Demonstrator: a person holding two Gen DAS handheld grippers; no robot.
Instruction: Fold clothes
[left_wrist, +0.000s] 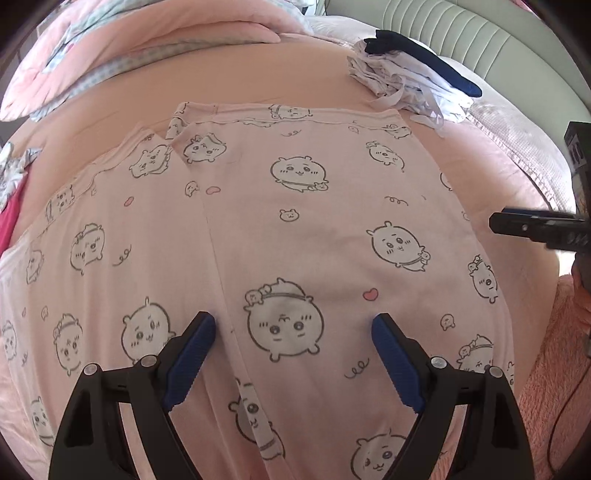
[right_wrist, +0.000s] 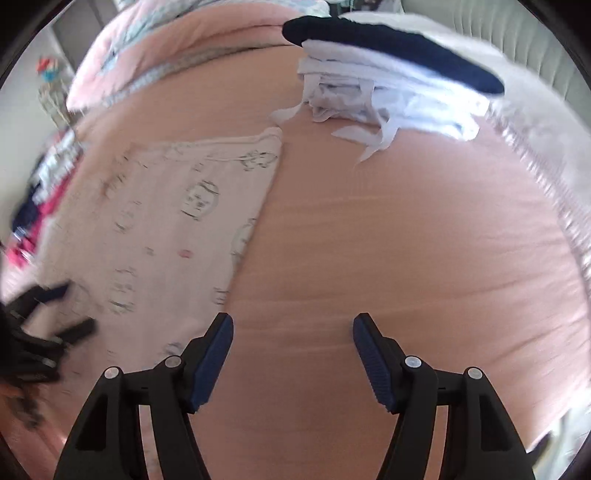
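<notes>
Pink pyjama trousers printed with white cartoon animals lie flat on the pink bed sheet, waistband at the far end. My left gripper hovers over the trousers, open, with nothing between its blue pads. In the right wrist view, which is blurred, the same trousers lie to the left. My right gripper stands open over bare sheet, just right of the trousers' edge. The left gripper shows at that view's left edge; the right gripper shows at the left wrist view's right edge.
A pile of white and navy clothes sits at the far right of the bed, also in the right wrist view as a pile. A rolled pink quilt lies at the back left. Red and navy garments lie at the left. A padded headboard stands behind.
</notes>
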